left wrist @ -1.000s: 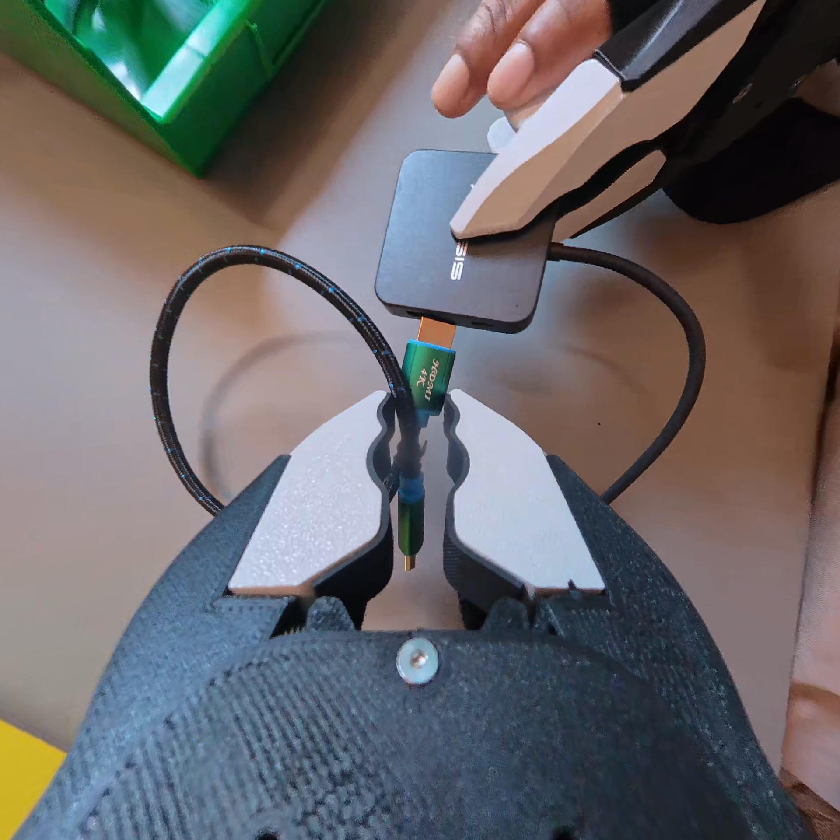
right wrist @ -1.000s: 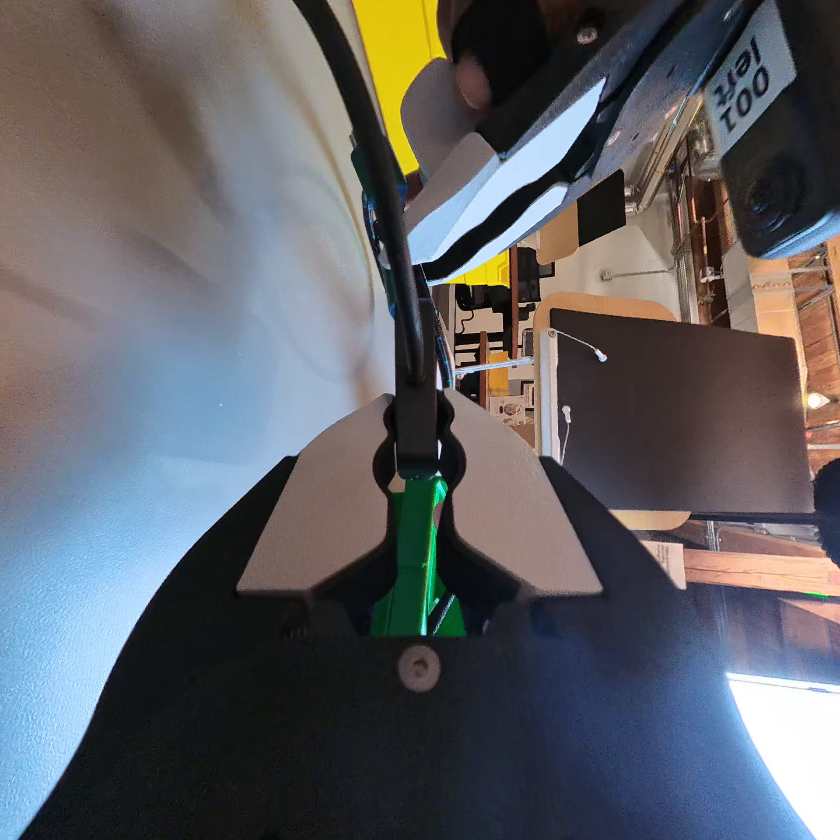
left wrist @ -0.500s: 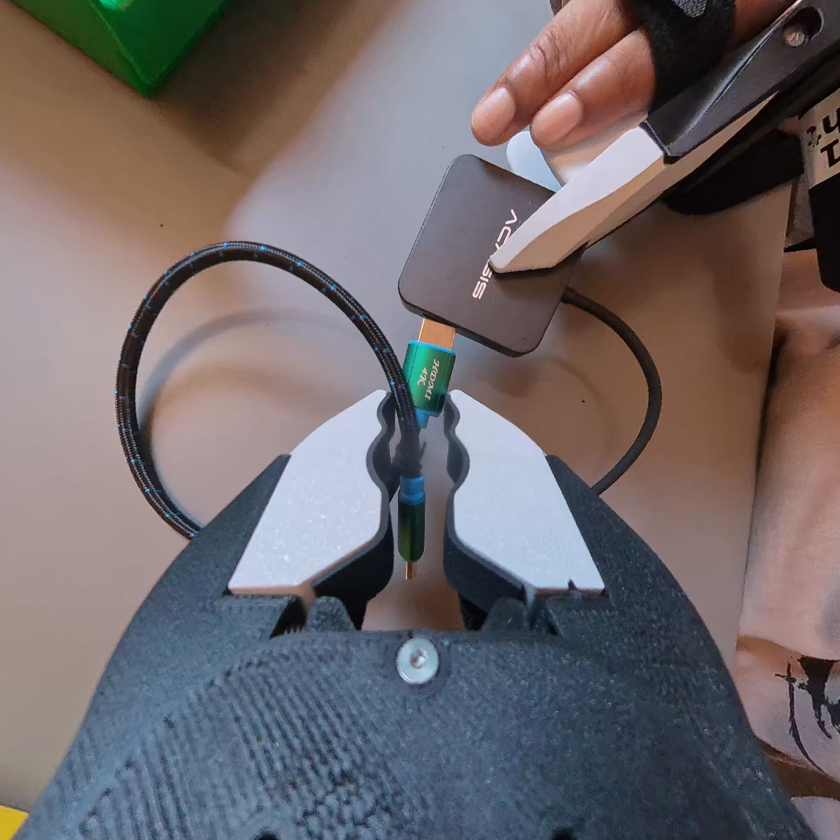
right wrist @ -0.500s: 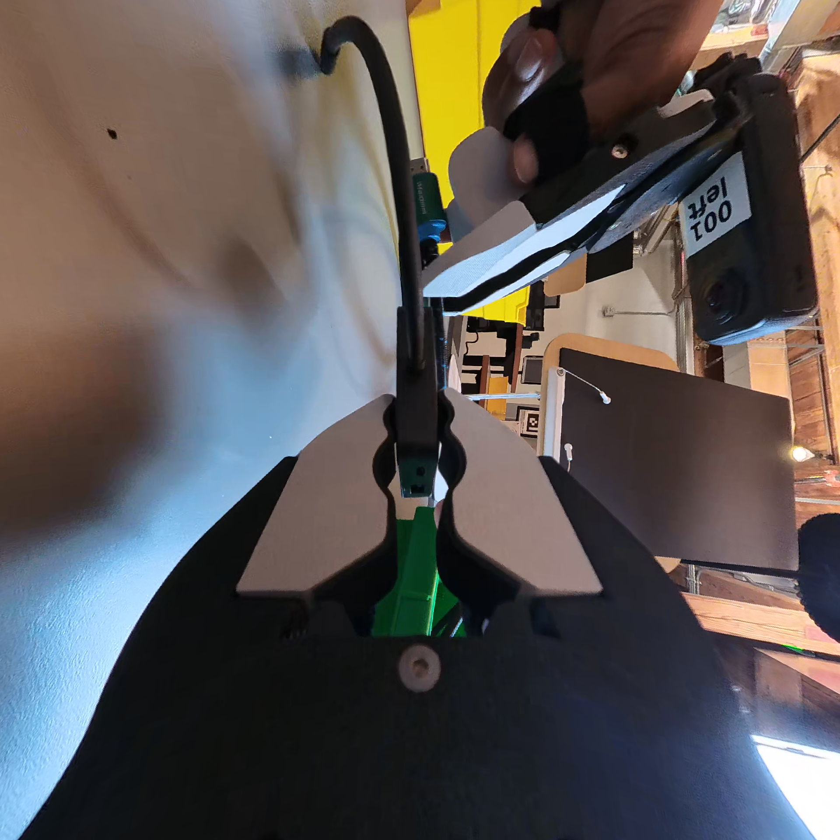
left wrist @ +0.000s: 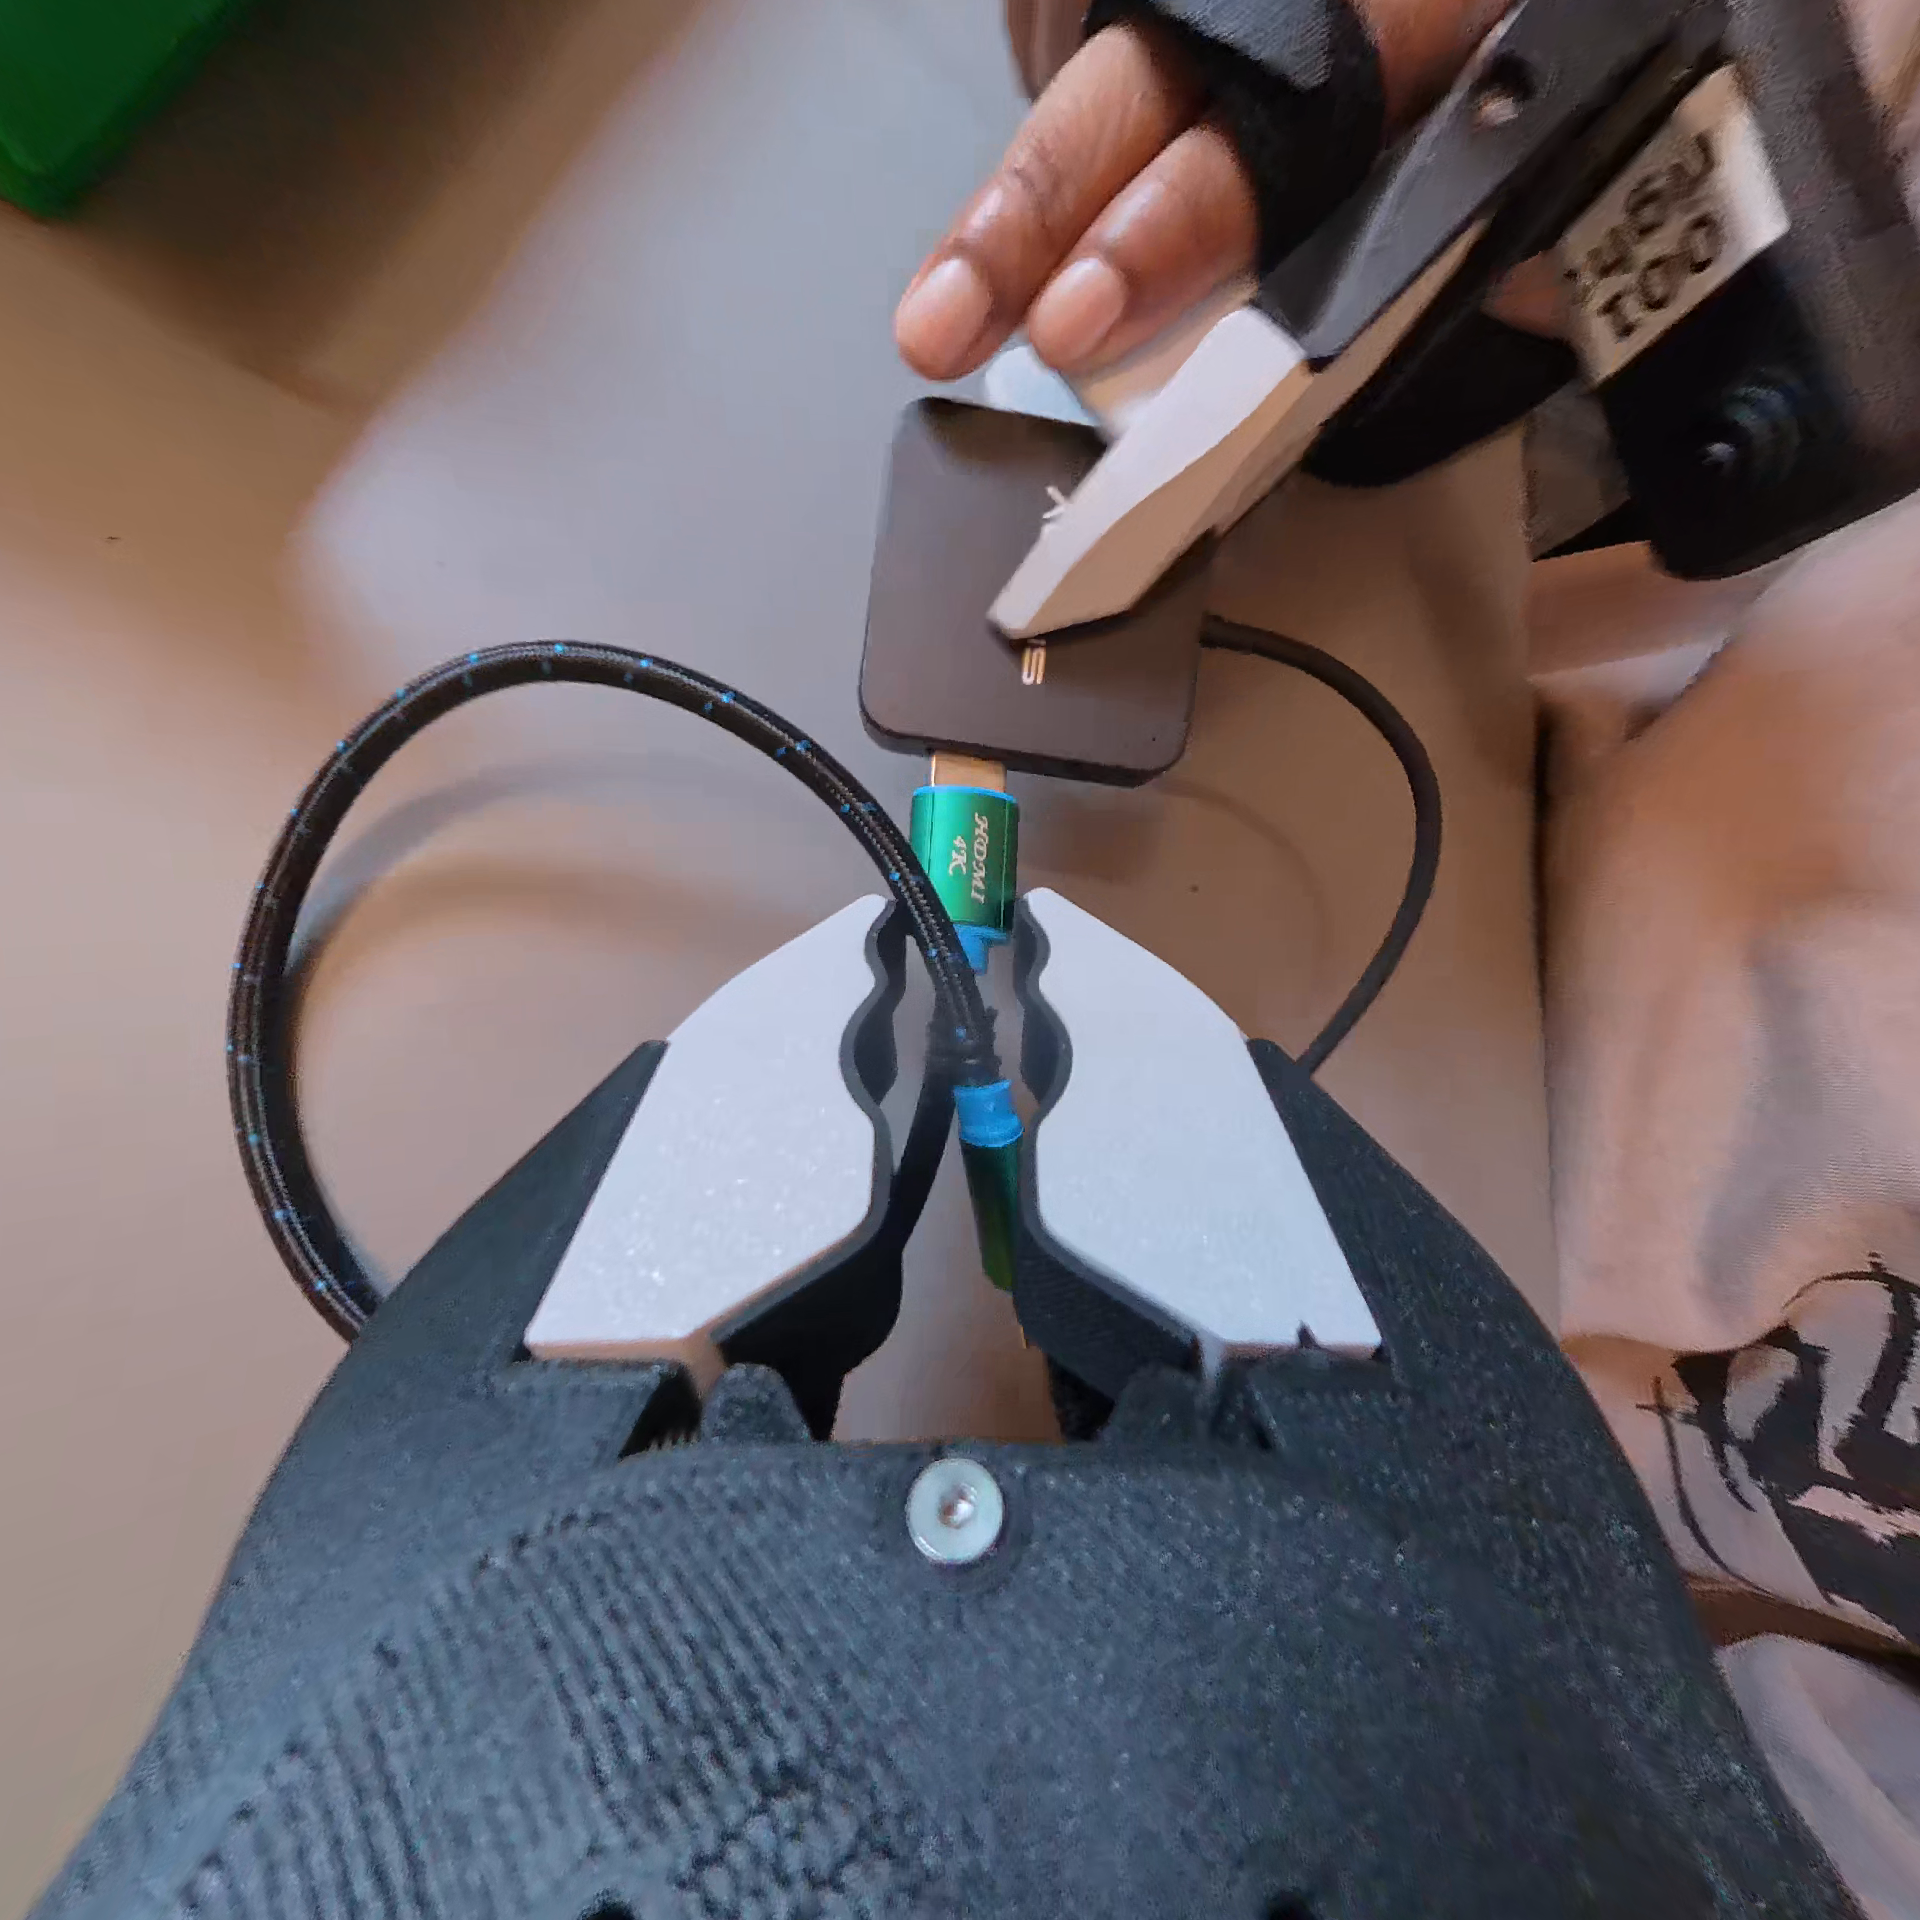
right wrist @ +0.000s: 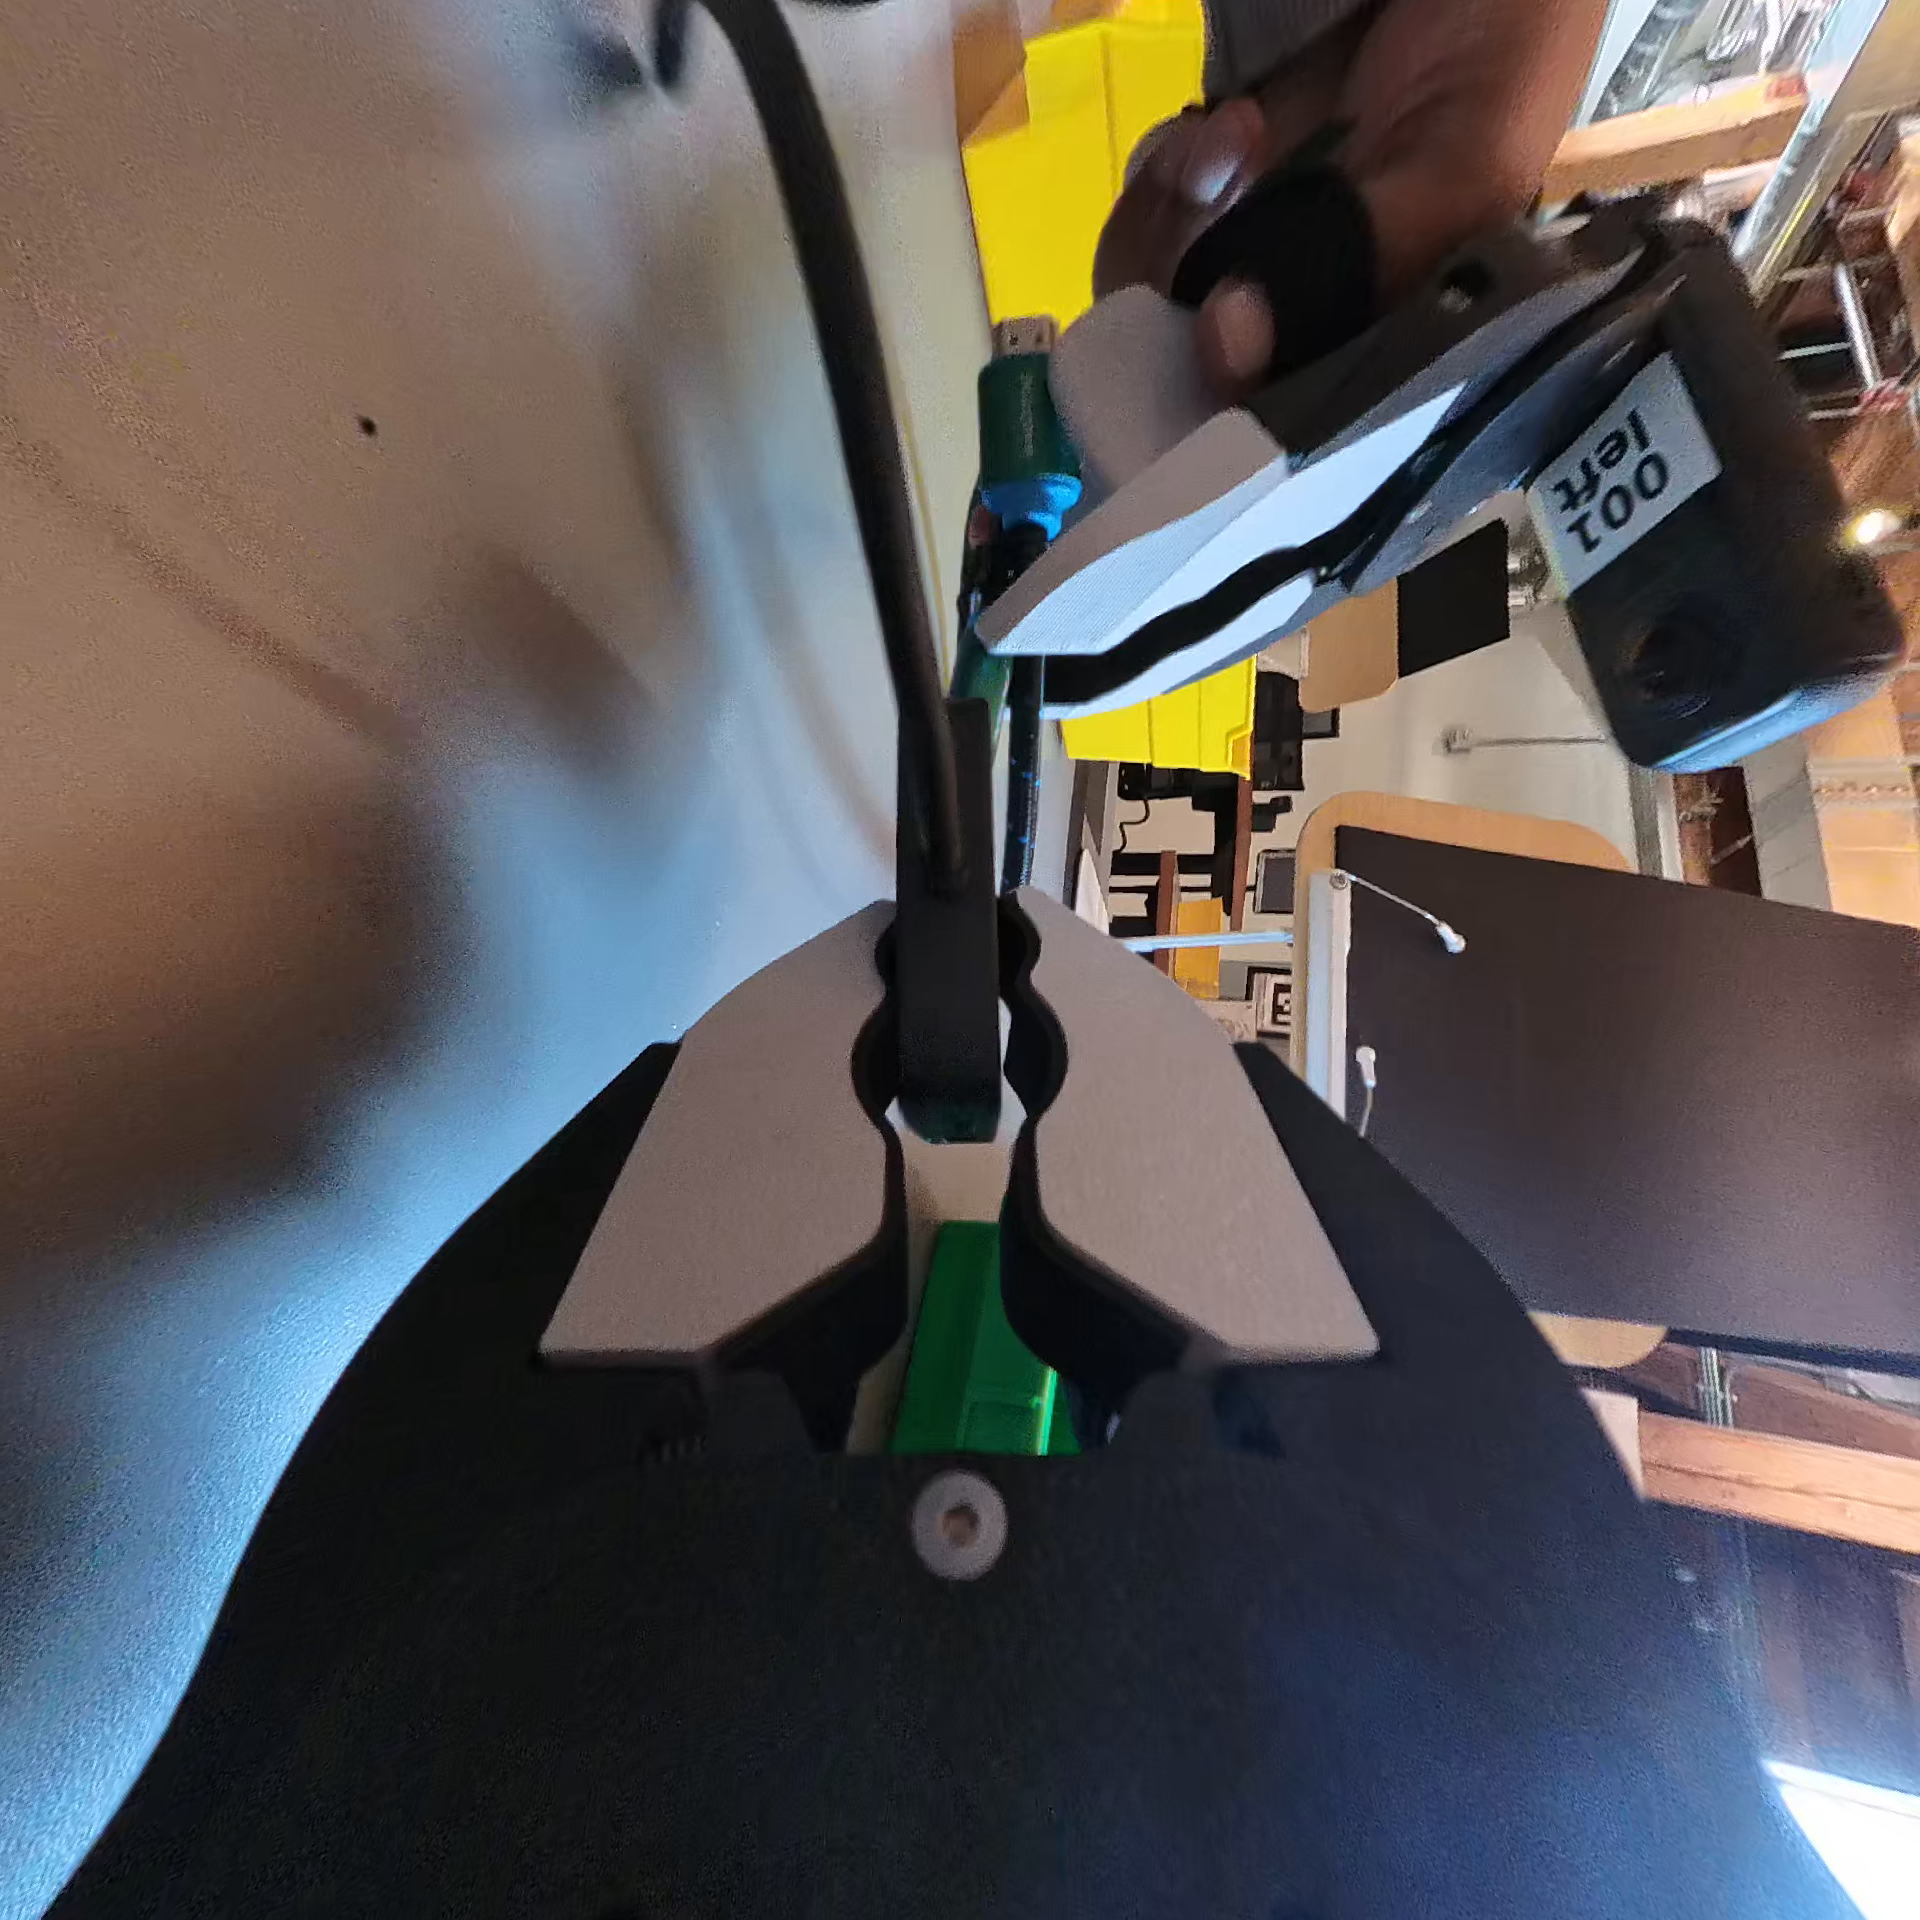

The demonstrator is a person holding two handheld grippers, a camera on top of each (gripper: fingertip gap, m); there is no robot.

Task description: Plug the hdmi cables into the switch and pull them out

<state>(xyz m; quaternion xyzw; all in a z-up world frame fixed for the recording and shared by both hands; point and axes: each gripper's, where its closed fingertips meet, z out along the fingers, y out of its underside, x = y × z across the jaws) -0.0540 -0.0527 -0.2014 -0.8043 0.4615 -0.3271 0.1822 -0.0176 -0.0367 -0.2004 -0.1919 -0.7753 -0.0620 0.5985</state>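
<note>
My left gripper (left wrist: 956, 925) is shut on a black braided HDMI cable (left wrist: 312, 831) just behind its green plug (left wrist: 961, 857). The plug's gold tip sits in a port on the near edge of the black switch (left wrist: 987, 644), with a short stretch of gold showing. The cable's second green plug (left wrist: 987, 1184) lies between my left fingers, pointing back. My right gripper (right wrist: 951, 914) is shut on the switch (right wrist: 951, 997), seen edge-on, and its upper finger (left wrist: 1143, 499) lies across the switch's top. The switch's own black cord (right wrist: 862, 416) arcs away. Both are held above the tan table (left wrist: 312, 520).
A green bin (left wrist: 62, 94) is at the far left corner and shows between my right fingers (right wrist: 971, 1340). A yellow bin (right wrist: 1081, 156) is beyond. A person's hand (left wrist: 1060, 239) holds the right gripper. Their light printed shirt (left wrist: 1766, 1039) is close on the right. About 5 centimeters separates my left fingertips from my right.
Both grippers have moved together away from the green bin and toward the person. The switch has swung round, and the right gripper looms closer. The plug stays at the switch's port.
</note>
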